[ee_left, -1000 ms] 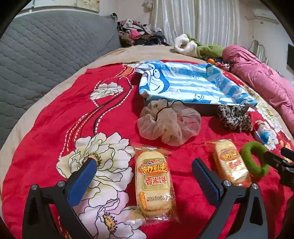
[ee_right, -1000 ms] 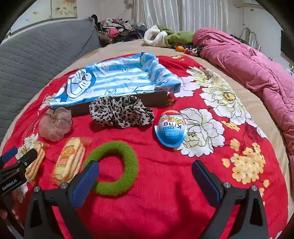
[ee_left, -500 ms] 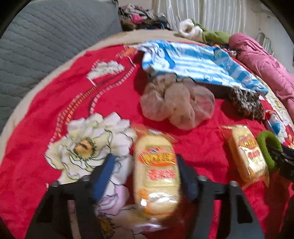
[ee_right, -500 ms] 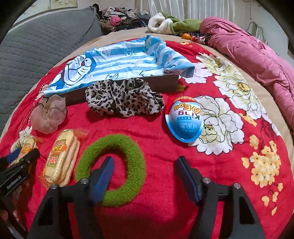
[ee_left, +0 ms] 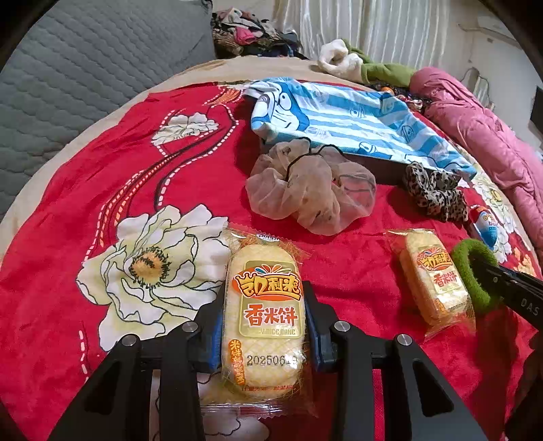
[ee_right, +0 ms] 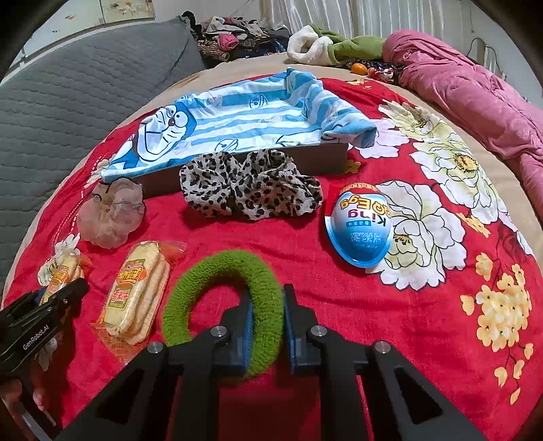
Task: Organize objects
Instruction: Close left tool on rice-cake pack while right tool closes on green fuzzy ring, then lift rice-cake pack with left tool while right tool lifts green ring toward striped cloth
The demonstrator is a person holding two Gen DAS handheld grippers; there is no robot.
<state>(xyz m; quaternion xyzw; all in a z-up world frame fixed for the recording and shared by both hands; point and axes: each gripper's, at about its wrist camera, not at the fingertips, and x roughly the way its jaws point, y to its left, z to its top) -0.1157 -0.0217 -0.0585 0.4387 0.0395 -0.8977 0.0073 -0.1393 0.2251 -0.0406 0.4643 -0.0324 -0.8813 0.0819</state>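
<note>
Red flower-print blanket (ee_right: 390, 315) over the bed, grey quilted headboard (ee_left: 85, 64) at far-left edge, pink duvet (ee_right: 475, 98) bunched far-right, white curtains (ee_left: 373, 30) behind, w/ clothes heap (ee_right: 230, 37).

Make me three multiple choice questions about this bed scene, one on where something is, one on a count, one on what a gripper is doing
1. Where does the leopard scrunchie lie?
A. against the brown box
B. on the pink quilt
C. inside the green ring

2. How many rice cracker packs are there?
A. one
B. two
C. four

3. What is the right gripper doing?
A. hanging open
B. gripping the egg toy
C. clamping the green ring

Answers:
A, it rests along the box's front.
B, one sits in the left gripper and the other lies loose.
C, both pads press the ring's band.
</note>
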